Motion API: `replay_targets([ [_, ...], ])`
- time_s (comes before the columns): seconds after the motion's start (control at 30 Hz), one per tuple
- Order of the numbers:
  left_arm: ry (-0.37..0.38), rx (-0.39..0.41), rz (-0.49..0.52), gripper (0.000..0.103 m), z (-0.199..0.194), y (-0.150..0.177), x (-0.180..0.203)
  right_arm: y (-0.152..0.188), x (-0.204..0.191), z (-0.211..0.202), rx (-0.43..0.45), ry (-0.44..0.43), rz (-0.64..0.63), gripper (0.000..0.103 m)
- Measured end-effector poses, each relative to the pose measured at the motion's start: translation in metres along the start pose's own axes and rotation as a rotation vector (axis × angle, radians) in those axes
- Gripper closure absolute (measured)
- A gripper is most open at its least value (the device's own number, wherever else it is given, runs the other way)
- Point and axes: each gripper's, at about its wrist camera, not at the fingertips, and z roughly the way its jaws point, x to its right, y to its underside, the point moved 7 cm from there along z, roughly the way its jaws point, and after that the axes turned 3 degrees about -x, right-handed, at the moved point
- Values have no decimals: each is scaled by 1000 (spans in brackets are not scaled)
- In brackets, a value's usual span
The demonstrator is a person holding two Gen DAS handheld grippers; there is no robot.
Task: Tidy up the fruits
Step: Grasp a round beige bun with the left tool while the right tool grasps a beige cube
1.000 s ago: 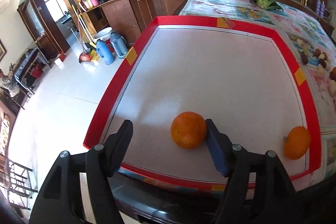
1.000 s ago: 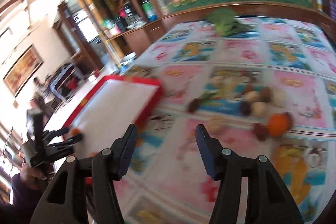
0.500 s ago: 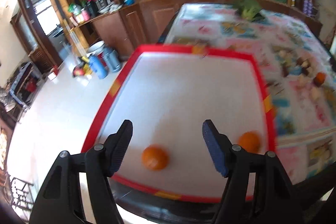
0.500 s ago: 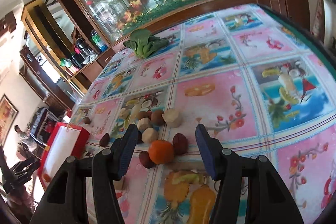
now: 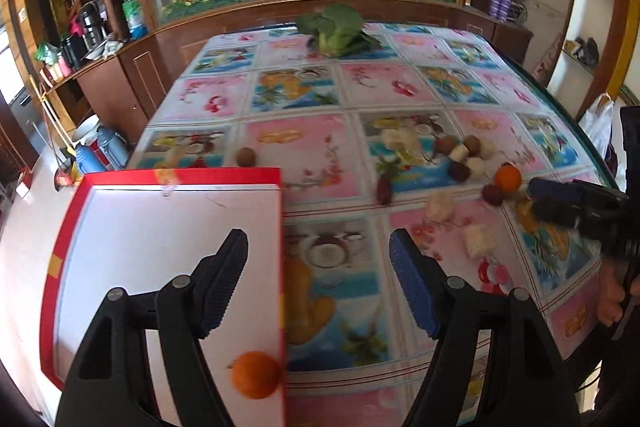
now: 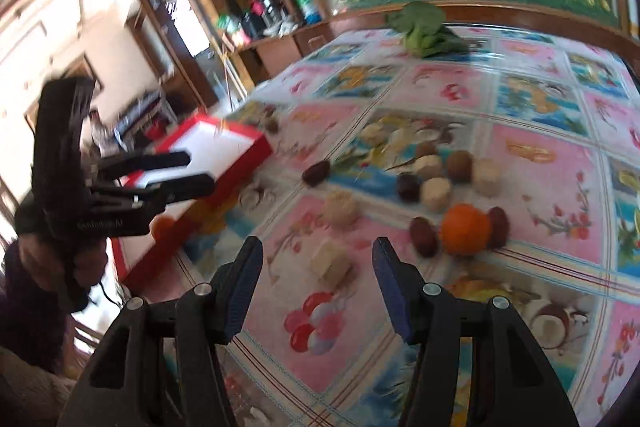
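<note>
A red-rimmed white tray (image 5: 180,175) lies at the table's left edge, with one orange (image 5: 256,375) in its near right corner. My left gripper (image 5: 318,261) hovers above the tray's right rim with nothing between its fingers, and its jaws are opening. Another orange (image 5: 508,179) sits on the patterned tablecloth among dark and beige fruits. In the right wrist view that orange (image 6: 466,229) lies ahead and to the right of my right gripper (image 6: 318,275), which is open and empty above a beige chunk (image 6: 330,261). The left gripper (image 6: 200,171) shows over the tray (image 6: 236,171).
A leafy green vegetable (image 5: 338,27) lies at the table's far end before a glass-fronted cabinet. Several brown, dark red and beige pieces (image 6: 434,193) are scattered mid-table. Flasks (image 5: 108,147) stand on the floor left of the table. A hand (image 6: 72,263) grips the left tool.
My left gripper drew back from the orange in the tray and swung right toward the tablecloth. The right wrist view swung around and now faces the fruit cluster from closer.
</note>
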Motion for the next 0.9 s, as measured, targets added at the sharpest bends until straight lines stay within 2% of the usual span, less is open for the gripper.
replay_targets([
  [0.23,30,-40,21,29,20,-4,21,7,5,26,-67,49,-5,49],
  [0.37,48,-45,32,29,26,-11,31,10,7,33,-92,69,-1,74],
  [0.57,77,-82,60,29,43,-18,48,8,24,24,-76,112,71,74],
  [0.63,79,-96,75,29,49,-20,55,5,36,8,-33,99,143,74],
  [0.77,77,-124,114,29,60,-24,68,-8,72,-36,150,21,347,74],
  [0.9,85,-151,157,29,70,-22,86,-6,90,-51,209,10,438,74],
])
